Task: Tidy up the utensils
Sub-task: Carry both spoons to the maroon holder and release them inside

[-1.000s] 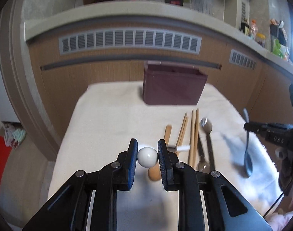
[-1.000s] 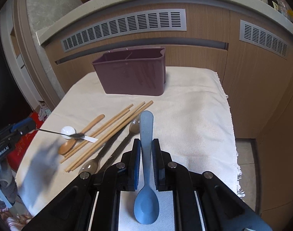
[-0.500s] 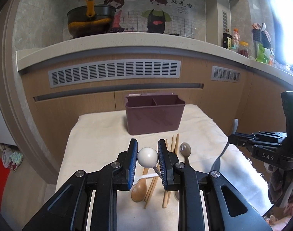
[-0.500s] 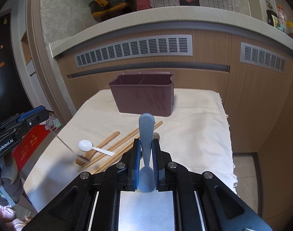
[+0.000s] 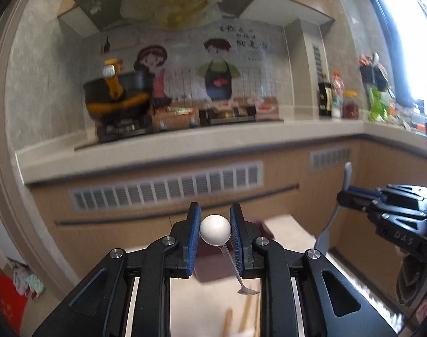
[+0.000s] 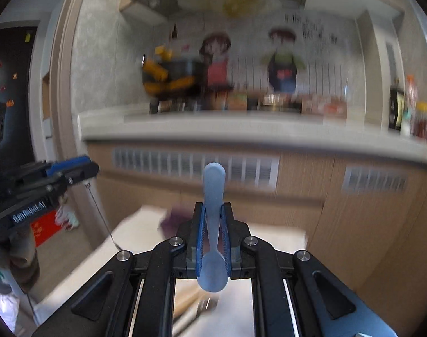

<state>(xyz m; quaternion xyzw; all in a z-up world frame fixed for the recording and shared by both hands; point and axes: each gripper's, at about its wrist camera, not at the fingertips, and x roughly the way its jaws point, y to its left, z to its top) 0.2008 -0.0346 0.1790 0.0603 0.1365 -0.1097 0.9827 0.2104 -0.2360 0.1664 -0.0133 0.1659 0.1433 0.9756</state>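
My left gripper (image 5: 215, 224) is shut on the white ball end of a thin metal utensil (image 5: 215, 229); its stem hangs down to a small tip (image 5: 247, 291). My right gripper (image 6: 213, 219) is shut on a blue-grey spoon (image 6: 213, 185), handle up, bowl (image 6: 212, 273) down by the jaws. Both are lifted and tilted upward. The right gripper and spoon show in the left wrist view (image 5: 343, 196); the left gripper shows in the right wrist view (image 6: 84, 168). The maroon organizer box (image 5: 265, 229) is mostly hidden behind the fingers. Wooden utensils (image 5: 245, 320) lie on the cloth below.
A cream cloth covers the table (image 5: 286, 226). Behind it stand wooden cabinets with vents (image 5: 168, 188) and a counter (image 5: 185, 143) holding a pot (image 5: 118, 98) and bottles (image 5: 337, 98). Metal spoons (image 6: 202, 307) lie blurred below the right gripper.
Both grippers have risen and tilted upward with their utensils; the table, box and laid-out utensils have dropped to the bottom of both views. Both views are motion-blurred.
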